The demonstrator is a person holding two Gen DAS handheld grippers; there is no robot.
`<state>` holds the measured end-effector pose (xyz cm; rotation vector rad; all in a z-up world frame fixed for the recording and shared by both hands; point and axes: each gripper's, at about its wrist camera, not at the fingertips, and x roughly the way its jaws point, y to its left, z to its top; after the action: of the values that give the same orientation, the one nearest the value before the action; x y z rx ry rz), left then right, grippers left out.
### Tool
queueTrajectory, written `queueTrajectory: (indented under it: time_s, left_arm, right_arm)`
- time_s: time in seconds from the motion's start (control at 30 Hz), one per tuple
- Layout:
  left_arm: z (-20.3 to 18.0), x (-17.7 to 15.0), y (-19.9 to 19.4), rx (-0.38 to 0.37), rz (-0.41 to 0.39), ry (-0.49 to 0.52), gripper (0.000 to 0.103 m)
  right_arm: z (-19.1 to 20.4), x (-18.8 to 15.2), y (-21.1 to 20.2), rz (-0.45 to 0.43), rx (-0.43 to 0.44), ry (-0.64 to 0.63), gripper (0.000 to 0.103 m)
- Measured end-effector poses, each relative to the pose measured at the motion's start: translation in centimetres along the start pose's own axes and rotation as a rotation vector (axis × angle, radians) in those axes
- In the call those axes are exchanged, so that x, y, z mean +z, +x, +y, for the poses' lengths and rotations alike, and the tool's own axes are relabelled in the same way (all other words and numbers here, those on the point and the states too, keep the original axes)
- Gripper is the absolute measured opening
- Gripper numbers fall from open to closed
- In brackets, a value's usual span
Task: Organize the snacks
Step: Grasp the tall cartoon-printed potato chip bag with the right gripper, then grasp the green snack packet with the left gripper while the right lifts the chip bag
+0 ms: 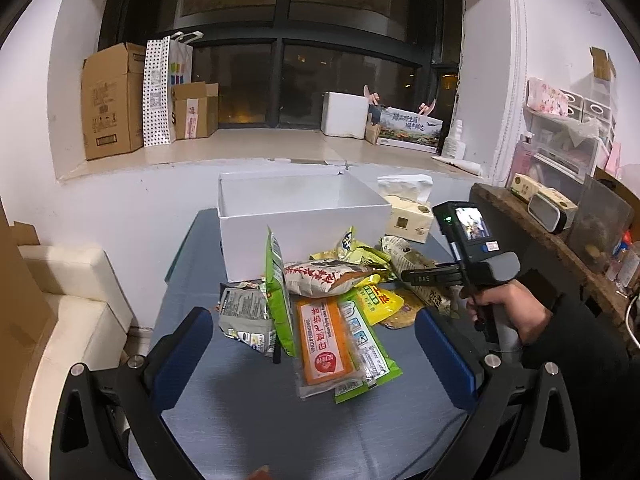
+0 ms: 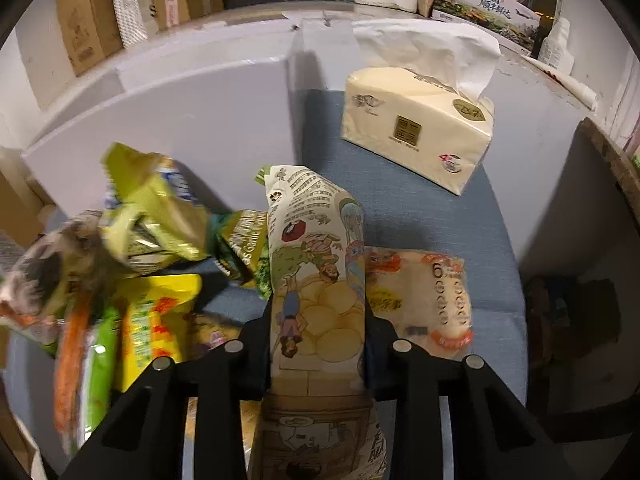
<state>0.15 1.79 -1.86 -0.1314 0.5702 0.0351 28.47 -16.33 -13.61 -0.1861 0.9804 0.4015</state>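
A pile of snack packets lies on the blue-grey table (image 1: 240,420) in front of an open white box (image 1: 304,216). An orange packet (image 1: 324,344) and a green one (image 1: 280,296) lie nearest my left gripper (image 1: 316,344), which is open and empty, its blue pads either side of the pile. My right gripper (image 2: 318,320) is shut on a cream cartoon-printed snack bag (image 2: 316,280); it also shows in the left wrist view (image 1: 420,276) at the pile's right. The white box (image 2: 180,120) stands behind it.
A tissue pack (image 2: 416,128) sits right of the box. A dark wooden shelf (image 1: 560,248) with clutter runs along the right. A cream sofa (image 1: 72,300) is at the left. Cardboard boxes (image 1: 112,100) stand on the window ledge.
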Motion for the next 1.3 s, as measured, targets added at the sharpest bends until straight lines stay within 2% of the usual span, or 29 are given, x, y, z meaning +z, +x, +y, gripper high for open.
queueTrajectory:
  time_s: [0.13,0.37,0.5,0.7,0.77,0.8,0.87,0.93,0.97,1.03,1.17,1.3]
  left_arm:
    - [0.3,-0.2,0.8,0.001,0.021,0.002,0.103]
    - [1.6,-0.5,3.3,0.016,0.054,-0.035,0.103]
    - [2.6,-0.6,6.1,0.009,0.096,-0.073,0.103]
    - [3.6,-0.4,11.4,0.049,0.157,-0.016,0.102]
    - [3.7,-0.3,13.1,0.069,0.170,0.013,0.096]
    - [3.8,-0.3,13.6,0.074,0.170,0.029,0.087]
    - [3.7,-0.3,14.8,0.077,0.182,0.060,0.065]
    - [4.0,-0.4,15.8,0.062,0.222,0.033,0.024]
    - [4.3,-0.5,15.9,0.038,0.224,-0.001,0.018]
    - [4.7,-0.6,15.3,0.024,0.203,-0.050,0.017]
    - [4.6,-0.6,13.6,0.037,0.155,-0.038,0.016]
    - [5.1,0.7,10.7,-0.026,0.083,-0.080,0.016]
  right_arm:
    - [-0.3,-1.5,-2.9,-0.043,0.070,0.041,0.036]
    - [-1.1,-5.8,-10.6,-0.200,0.193,0.084,0.036]
    - [-0.9,-7.5,-13.5,-0.262,0.226,0.087,0.036]
    - [-0.4,-10.4,-17.6,-0.341,0.258,0.094,0.036]
    - [-0.3,-10.9,-18.3,-0.354,0.272,0.099,0.036]
    - [-0.3,-11.1,-18.5,-0.356,0.278,0.102,0.036]
    - [0.1,-11.1,-18.7,-0.354,0.272,0.089,0.036]
    - [0.3,-11.0,-18.5,-0.351,0.271,0.084,0.036]
    - [0.4,-11.0,-18.3,-0.347,0.275,0.084,0.036]
    - [0.5,-11.2,-18.2,-0.344,0.279,0.083,0.036]
    - [0.6,-11.1,-17.5,-0.329,0.290,0.084,0.036]
    - [0.5,-10.8,-16.6,-0.313,0.306,0.106,0.036]
